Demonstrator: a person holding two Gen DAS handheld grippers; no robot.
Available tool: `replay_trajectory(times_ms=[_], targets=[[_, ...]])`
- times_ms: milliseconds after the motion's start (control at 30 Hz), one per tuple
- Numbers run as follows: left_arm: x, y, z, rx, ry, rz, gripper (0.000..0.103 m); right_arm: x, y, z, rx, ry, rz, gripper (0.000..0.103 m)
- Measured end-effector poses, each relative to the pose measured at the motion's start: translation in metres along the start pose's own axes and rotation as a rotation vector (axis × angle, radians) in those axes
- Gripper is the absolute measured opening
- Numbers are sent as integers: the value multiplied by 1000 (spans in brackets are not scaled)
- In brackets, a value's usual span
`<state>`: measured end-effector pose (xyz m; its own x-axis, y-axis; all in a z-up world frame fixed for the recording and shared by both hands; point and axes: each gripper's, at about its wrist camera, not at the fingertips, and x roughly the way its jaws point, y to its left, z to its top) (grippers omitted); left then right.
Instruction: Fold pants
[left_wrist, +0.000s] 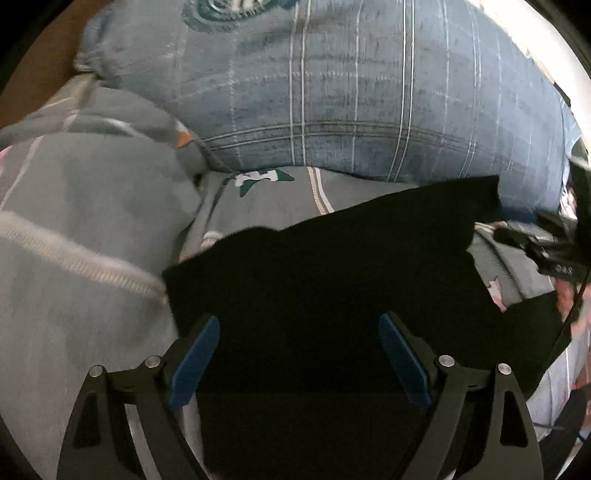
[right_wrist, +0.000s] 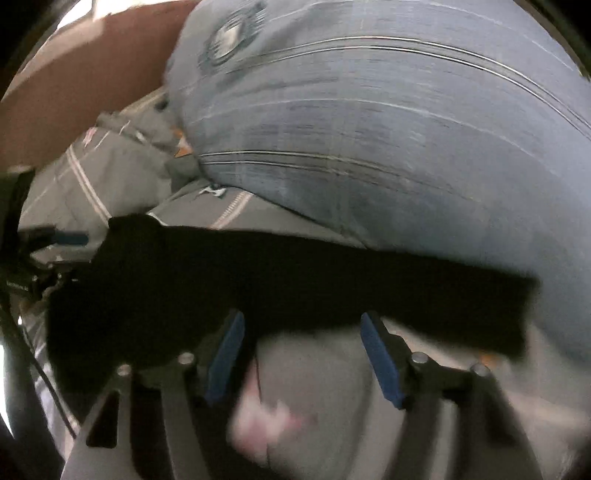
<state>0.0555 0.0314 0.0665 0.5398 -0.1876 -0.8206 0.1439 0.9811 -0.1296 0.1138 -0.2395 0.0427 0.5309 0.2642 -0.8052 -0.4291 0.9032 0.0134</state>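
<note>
Black pants lie folded into a flat dark slab on the grey bedding. My left gripper hovers over their near part with its blue pads spread wide and nothing pinched between them. In the right wrist view the pants stretch as a dark band across the middle, blurred. My right gripper stands open at the band's near edge, above grey sheet, and its pads press on nothing. The left gripper shows at the far left of that view, and the right gripper's body shows at the right edge of the left view.
A big blue-grey plaid pillow fills the space behind the pants, also seen as pillow. Rumpled grey bedding with white stripes lies to the left. A brown headboard or wall stands at the back left.
</note>
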Motion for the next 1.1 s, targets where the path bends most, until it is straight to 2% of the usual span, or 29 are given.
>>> replay_trajectory(times_ms=[167,300,400,467,533,567,633,667,700,733,767,800,833,867,900,1000,1100], targets=[[43,12,40,82,68,-52,89,62,7,46,-169,87,80,72],[73,24,59,110,123,-107,89,97,8,61,-277,129,108,72],[95,29,67,142,162,-157,91,120,9,69,-327,187,190,80],[107,29,71,181,184,-154,92,134,9,66,-373,232,207,82],[122,26,74,216,211,-134,92,141,2,69,-336,251,245,81],[128,25,75,225,229,-132,92,144,-1,70,-305,273,262,80],[143,21,74,244,255,-125,92,142,-2,69,-286,269,302,49],[145,20,74,246,245,-130,92,137,2,67,-301,256,316,40],[147,19,75,246,234,-139,87,133,7,66,-316,248,319,22],[149,18,76,245,231,-148,84,128,12,63,-336,237,301,14],[148,18,76,243,225,-152,73,123,19,60,-358,223,256,12],[147,17,78,236,216,-158,53,117,24,57,-372,214,217,9],[144,17,78,230,213,-160,42,111,29,53,-386,202,181,8],[140,15,79,236,198,-142,24,101,33,51,-395,177,149,8],[135,13,78,250,178,-115,16,91,35,52,-391,145,129,8],[108,6,72,267,109,-104,14,36,30,47,-336,21,69,4],[70,-2,61,272,23,-128,13,-16,40,29,-303,-74,34,4]])
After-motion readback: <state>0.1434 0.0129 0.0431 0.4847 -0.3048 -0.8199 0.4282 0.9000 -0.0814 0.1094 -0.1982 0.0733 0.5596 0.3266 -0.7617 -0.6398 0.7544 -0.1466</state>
